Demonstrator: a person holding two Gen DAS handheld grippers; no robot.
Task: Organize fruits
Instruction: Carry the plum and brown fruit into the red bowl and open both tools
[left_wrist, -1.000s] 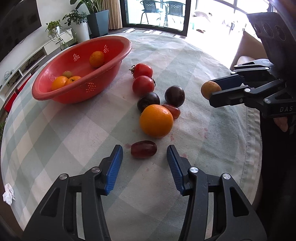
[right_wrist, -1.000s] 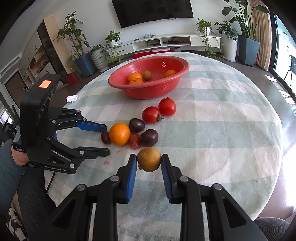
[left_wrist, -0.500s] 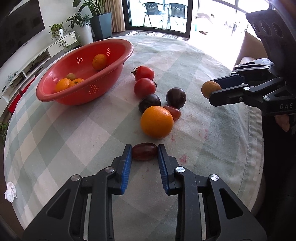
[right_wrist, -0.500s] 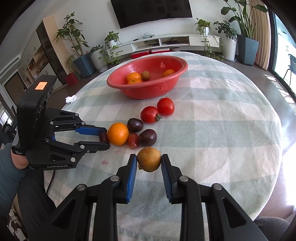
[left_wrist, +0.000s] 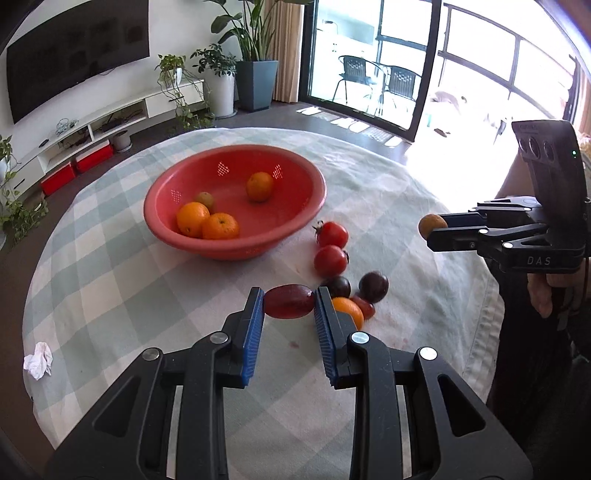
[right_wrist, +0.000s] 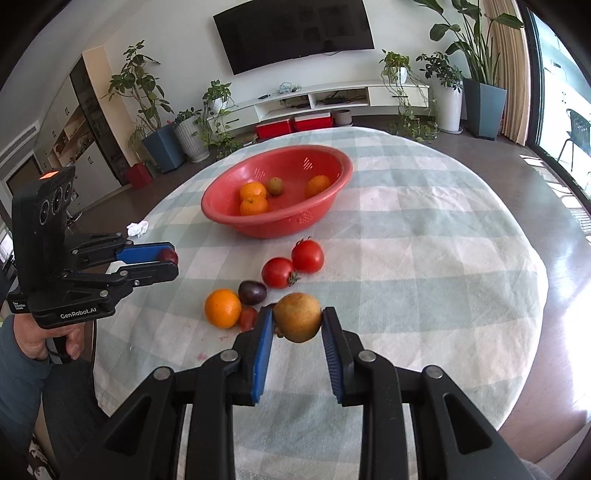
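My left gripper (left_wrist: 289, 297) is shut on a dark red oblong fruit (left_wrist: 288, 308), held above the checked cloth; the right wrist view shows this gripper (right_wrist: 168, 258) too. My right gripper (right_wrist: 298, 315) is shut on a round yellow-brown fruit (right_wrist: 297, 319) and hangs above the table's right side (left_wrist: 434, 230). The red bowl (left_wrist: 236, 247) stands further back, holding three oranges and a small greenish fruit. Between bowl and grippers lie two red tomatoes (right_wrist: 291, 264), two dark plums (left_wrist: 373, 286), an orange (right_wrist: 222, 308) and a small red fruit (right_wrist: 248, 318).
A crumpled white tissue (left_wrist: 38, 360) lies near the table's left edge. The round table's cloth (right_wrist: 424, 266) spreads bare to the right of the bowl. A person's hand (right_wrist: 40, 341) grips the left handle. Plants and a TV unit stand beyond the table.
The left jaws closed on the dark red fruit and lifted it off the cloth. The right gripper rose slightly, still holding the yellow-brown fruit.
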